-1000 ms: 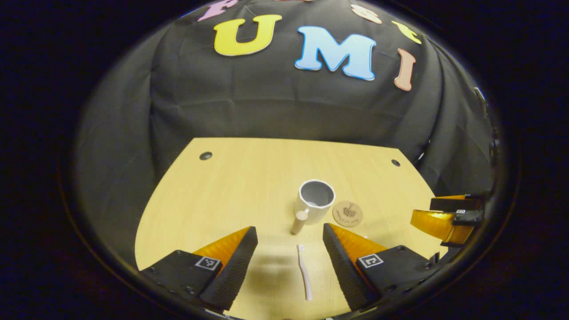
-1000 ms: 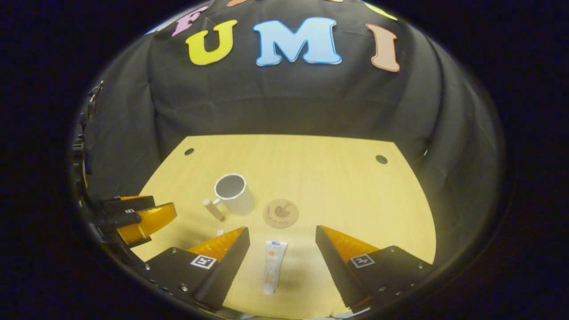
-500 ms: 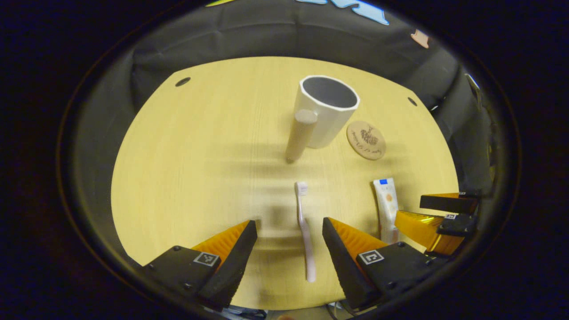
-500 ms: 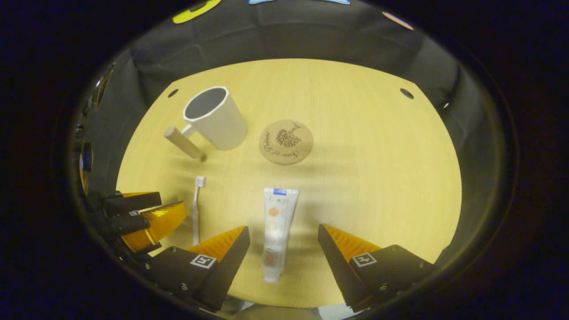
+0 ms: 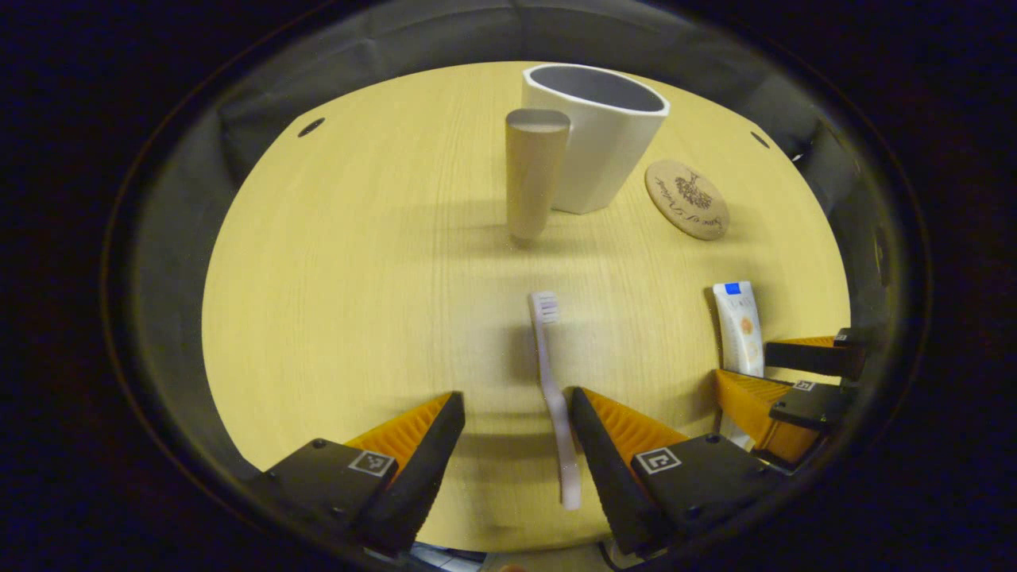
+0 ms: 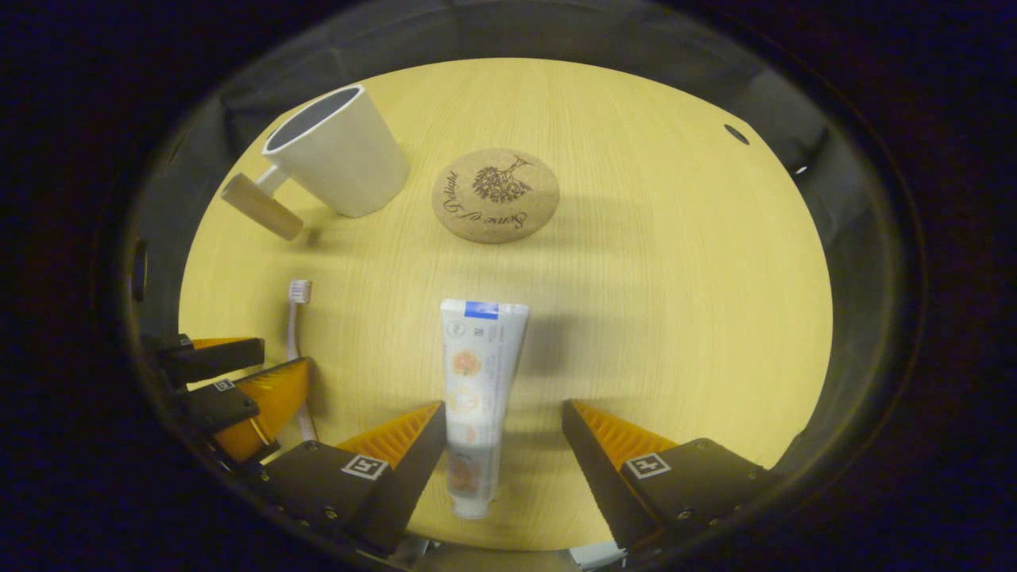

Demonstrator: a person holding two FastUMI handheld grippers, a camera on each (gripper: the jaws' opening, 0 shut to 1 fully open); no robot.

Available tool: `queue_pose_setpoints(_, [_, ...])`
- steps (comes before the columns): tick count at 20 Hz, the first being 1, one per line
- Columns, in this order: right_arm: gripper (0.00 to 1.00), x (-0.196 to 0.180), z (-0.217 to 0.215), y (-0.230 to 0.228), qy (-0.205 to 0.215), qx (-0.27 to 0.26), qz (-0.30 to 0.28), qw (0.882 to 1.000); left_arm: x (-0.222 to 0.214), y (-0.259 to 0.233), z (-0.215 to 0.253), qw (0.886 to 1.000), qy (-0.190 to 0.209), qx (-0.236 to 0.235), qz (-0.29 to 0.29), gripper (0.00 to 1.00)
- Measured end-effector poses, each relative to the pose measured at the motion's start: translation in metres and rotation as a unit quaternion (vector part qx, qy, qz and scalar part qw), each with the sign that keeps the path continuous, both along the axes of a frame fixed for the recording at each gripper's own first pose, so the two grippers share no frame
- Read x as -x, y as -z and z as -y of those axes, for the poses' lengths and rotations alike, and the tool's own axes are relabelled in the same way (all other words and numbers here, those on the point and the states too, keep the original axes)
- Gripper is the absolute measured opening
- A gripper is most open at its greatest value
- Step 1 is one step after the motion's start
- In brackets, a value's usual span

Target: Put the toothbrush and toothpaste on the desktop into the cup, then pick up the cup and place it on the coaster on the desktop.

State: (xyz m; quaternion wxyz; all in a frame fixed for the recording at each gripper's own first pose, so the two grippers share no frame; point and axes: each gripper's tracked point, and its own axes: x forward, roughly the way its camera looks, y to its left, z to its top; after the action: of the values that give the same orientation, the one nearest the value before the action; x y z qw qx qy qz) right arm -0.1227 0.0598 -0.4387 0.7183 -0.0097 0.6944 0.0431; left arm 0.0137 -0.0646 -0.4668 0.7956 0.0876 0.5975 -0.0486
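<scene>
A pale pink toothbrush (image 5: pixel 550 381) lies flat on the wooden desktop (image 5: pixel 334 278), between the wide-apart fingers of my left gripper (image 5: pixel 515 405), close to the right finger. The white toothpaste tube (image 6: pixel 475 397) lies between the fingers of my right gripper (image 6: pixel 502 417), which is open and hovers low over it. Beyond them stands the white cup (image 5: pixel 592 135) with its wooden peg handle (image 5: pixel 534 171); the cup (image 6: pixel 342 151) is upright. A round cork coaster (image 6: pixel 496 195) lies to the right of the cup. The toothbrush (image 6: pixel 295 342) and left gripper (image 6: pixel 230 381) show at the left of the right gripper view.
The right gripper (image 5: pixel 786 381) and the toothpaste tube (image 5: pixel 737 326) show at the right edge of the left gripper view. Two dark cable holes (image 5: pixel 311 126) (image 6: pixel 736 133) sit at the desktop's far corners. Black cloth hangs behind the desk.
Both grippers have dropped lower and tilted down toward the desktop. The toothbrush and the toothpaste now sit deeper between their fingers. Nothing has been grasped.
</scene>
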Motion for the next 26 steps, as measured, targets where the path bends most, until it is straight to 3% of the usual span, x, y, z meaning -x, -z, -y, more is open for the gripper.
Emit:
queue_pose_setpoints(2, [0.92,0.0,0.0,0.0,0.005,0.003,-0.006,1.0,0.0,-0.001,-0.001,1.0,-0.006,0.002,-0.001,0.94])
queue_pose_setpoints(3, [0.93,0.0,0.0,0.0,0.016,0.007,-0.011,1.0,-0.001,-0.001,-0.002,1.0,-0.008,0.002,0.0,0.89])
queue_pose_setpoints(4, [0.93,0.005,0.0,0.0,0.032,0.01,-0.028,0.999,-0.001,-0.002,-0.001,1.0,-0.008,0.0,-0.001,0.95])
queue_pose_setpoints(6, [0.95,0.006,-0.002,0.001,0.037,0.012,-0.04,0.998,0.001,-0.001,0.007,1.0,-0.001,0.0,-0.006,0.84])
queue_pose_setpoints(8, [0.88,0.005,-0.002,0.0,0.038,0.013,-0.042,0.998,0.002,-0.001,0.015,1.0,0.009,-0.001,-0.007,0.58])
queue_pose_setpoints(9, [0.76,0.007,-0.001,-0.001,0.035,0.012,-0.047,0.998,0.002,-0.004,0.02,1.0,0.011,-0.003,-0.008,0.43])
queue_pose_setpoints(10, [0.52,0.006,0.0,-0.002,0.045,0.014,-0.046,0.998,0.001,-0.002,0.02,1.0,0.011,-0.001,-0.011,0.46])
queue_pose_setpoints(11, [0.46,0.005,0.001,-0.002,0.026,0.015,-0.049,0.998,-0.003,-0.009,0.017,1.0,-0.007,0.008,-0.001,0.42])
queue_pose_setpoints(12, [0.3,0.01,0.0,0.001,0.034,0.014,-0.061,0.997,0.001,-0.007,0.017,1.0,-0.008,0.009,-0.006,0.17])
queue_pose_setpoints(14, [0.3,0.01,0.001,-0.004,0.031,0.009,-0.061,0.998,-0.001,-0.009,0.017,1.0,-0.008,0.008,-0.004,0.16])
queue_pose_setpoints(15, [0.3,0.006,0.001,-0.002,0.042,0.01,-0.05,0.998,-0.001,-0.007,0.017,1.0,-0.017,0.01,0.001,0.08])
queue_pose_setpoints(16, [0.17,0.008,0.001,-0.004,0.055,0.005,-0.055,0.997,0.0,-0.008,0.017,1.0,-0.014,0.011,0.002,0.08])
queue_pose_setpoints(23, [0.18,0.016,0.002,-0.008,0.121,-0.039,-0.072,0.989,0.009,-0.008,0.03,0.998,-0.016,0.058,0.003,0.08])
queue_pose_setpoints(25, [0.17,0.015,0.012,-0.015,0.13,-0.04,-0.064,0.989,0.012,-0.042,0.036,0.997,0.003,0.067,0.027,0.13])
queue_pose_setpoints(26, [0.17,0.013,0.016,-0.019,0.143,-0.041,-0.056,0.987,0.01,-0.06,0.042,0.996,0.009,0.078,0.042,0.08])
